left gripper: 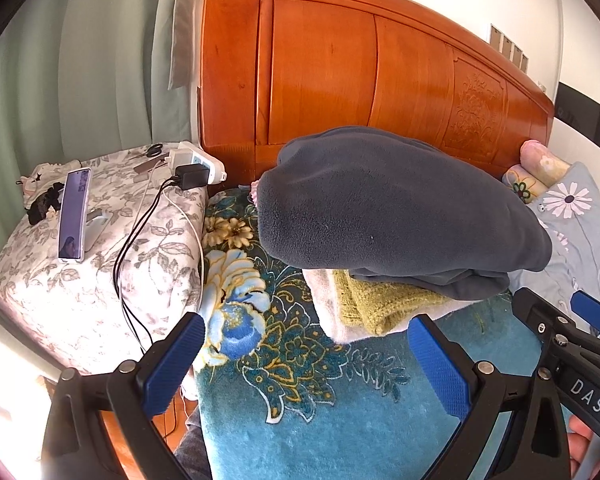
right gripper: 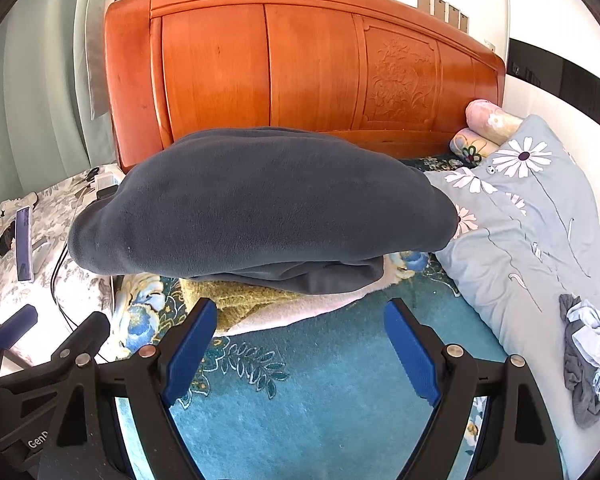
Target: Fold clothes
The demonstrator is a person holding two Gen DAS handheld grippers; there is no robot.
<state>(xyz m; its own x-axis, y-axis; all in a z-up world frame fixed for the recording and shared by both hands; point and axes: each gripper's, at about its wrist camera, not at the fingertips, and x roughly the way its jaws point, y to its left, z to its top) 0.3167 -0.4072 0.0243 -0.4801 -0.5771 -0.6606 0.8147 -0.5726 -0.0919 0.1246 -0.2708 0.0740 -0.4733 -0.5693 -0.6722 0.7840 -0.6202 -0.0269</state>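
A: Left wrist view: left claw (left gripper: 312,344) spread wide, nothing between the blue pads. Right claw (left gripper: 580,316) visible at the right edge. Bedside stand (left gripper: 100,280) under floral cloth, bearing phone (left gripper: 74,216), charger (left gripper: 190,176) and scissors (left gripper: 153,150).

B: Right wrist view: right claw (right gripper: 300,336) likewise spread wide and empty. Shown more fully here: pale floral quilt (right gripper: 540,240) with a crumpled grey garment (right gripper: 588,364) on it.

A: Task item: stack of folded clothes (left gripper: 400,224) on the teal floral bed cover (left gripper: 340,420), near the wooden headboard (left gripper: 340,60).

B: Order from the top: dark grey fleece (right gripper: 260,200), folded and smooth; olive knit (right gripper: 228,300); pale pink layer (right gripper: 320,304) beneath. Both claws short of the stack, not touching.
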